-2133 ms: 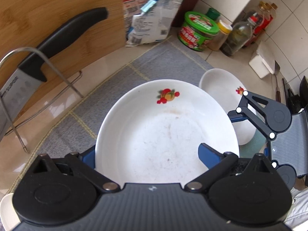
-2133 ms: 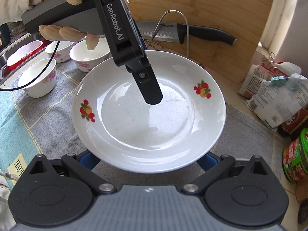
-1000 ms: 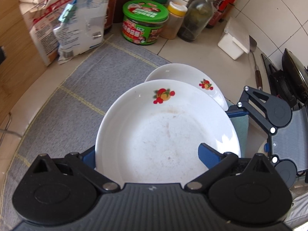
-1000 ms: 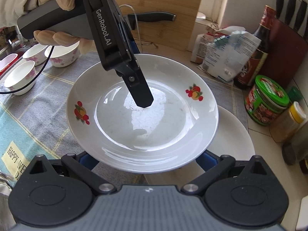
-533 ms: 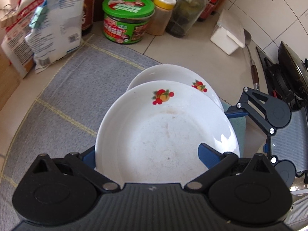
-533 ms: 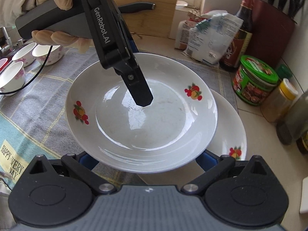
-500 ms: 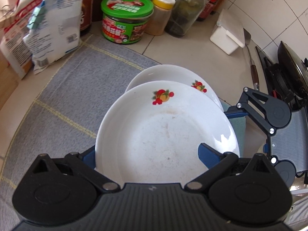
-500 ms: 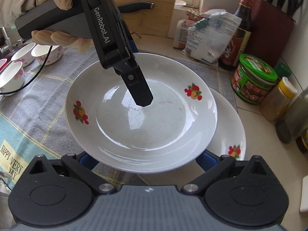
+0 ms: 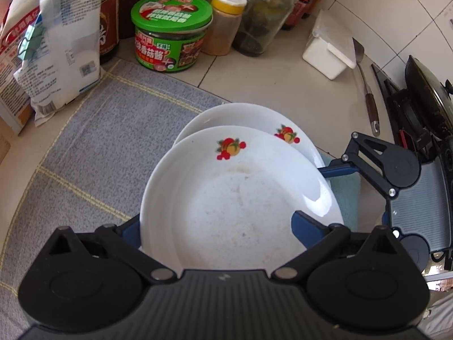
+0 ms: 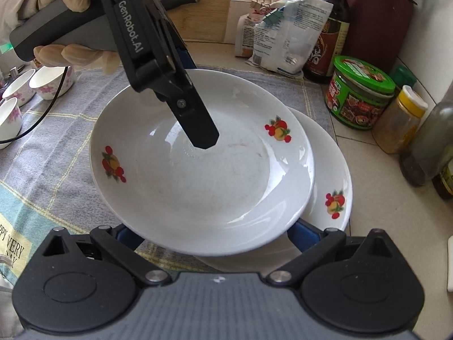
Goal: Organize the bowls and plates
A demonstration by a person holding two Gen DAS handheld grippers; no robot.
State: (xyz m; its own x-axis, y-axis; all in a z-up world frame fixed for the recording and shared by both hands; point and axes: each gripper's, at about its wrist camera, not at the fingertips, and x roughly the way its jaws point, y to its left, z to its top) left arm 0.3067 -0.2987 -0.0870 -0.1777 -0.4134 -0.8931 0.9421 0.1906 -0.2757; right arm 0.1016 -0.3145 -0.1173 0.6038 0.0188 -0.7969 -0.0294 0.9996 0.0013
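White fruit-print plate (image 9: 235, 198) clamped at opposite rims by left gripper (image 10: 198, 130) and right gripper (image 10: 215, 235). Carried sideways off the cutting-board end, now hovering partly over matching plate (image 10: 334, 187) on the grey towel (image 9: 93, 141); stacking probably imminent.

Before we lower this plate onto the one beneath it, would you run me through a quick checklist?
1. Left gripper holds the upper plate, one finger above and one below: ok.
2. Right gripper supports the near rim from beneath: ok; whether it clamps: cannot tell.
3. Lower plate lies on the grey cloth with nothing showing on it: ok.
4. Upper plate centred over the lower plate: not ok, it is offset.
5. Green-lidded jar stands apart from both plates: ok.
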